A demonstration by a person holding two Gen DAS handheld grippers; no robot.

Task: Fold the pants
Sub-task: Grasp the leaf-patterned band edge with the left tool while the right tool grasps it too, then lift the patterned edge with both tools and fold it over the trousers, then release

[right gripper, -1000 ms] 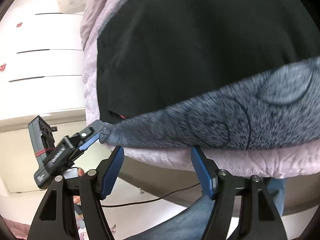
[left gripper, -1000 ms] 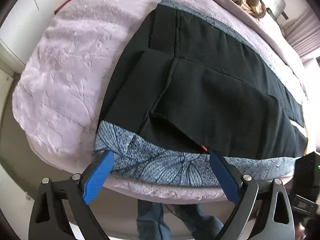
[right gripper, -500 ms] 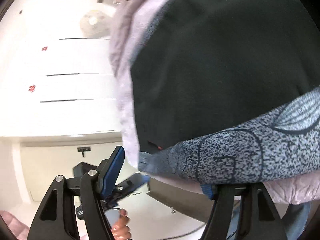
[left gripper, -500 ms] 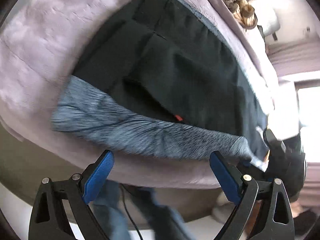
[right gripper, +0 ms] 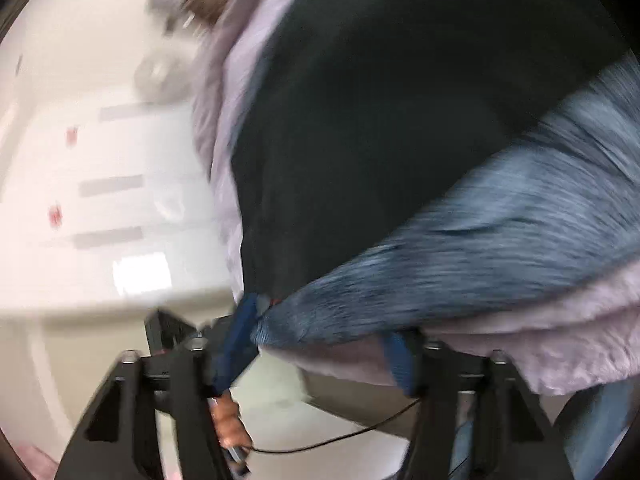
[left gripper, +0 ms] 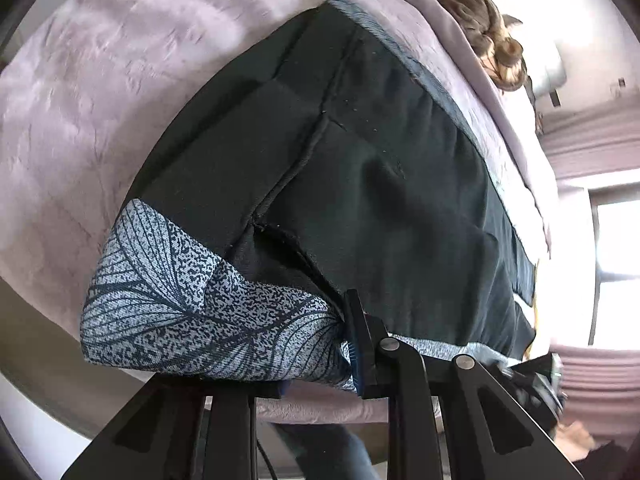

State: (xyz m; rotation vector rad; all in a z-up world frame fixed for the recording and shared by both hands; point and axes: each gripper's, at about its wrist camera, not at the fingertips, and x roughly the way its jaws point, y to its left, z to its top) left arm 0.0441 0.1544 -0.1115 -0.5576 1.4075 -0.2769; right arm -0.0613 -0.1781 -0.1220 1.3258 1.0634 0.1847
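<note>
Pants of black fabric with a blue leaf-print band (left gripper: 192, 304) are lying on the lilac plush bed (left gripper: 80, 92), their band pinched by the left hand-held gripper (left gripper: 316, 364), while the right hand-held gripper (right gripper: 320, 356) is gaping beneath it.

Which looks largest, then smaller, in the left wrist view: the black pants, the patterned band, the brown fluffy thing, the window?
1. Black pants.
2. Patterned band, though it is near the camera, which enlarges it.
3 and 4. Brown fluffy thing and window look alike; not ranked.
</note>
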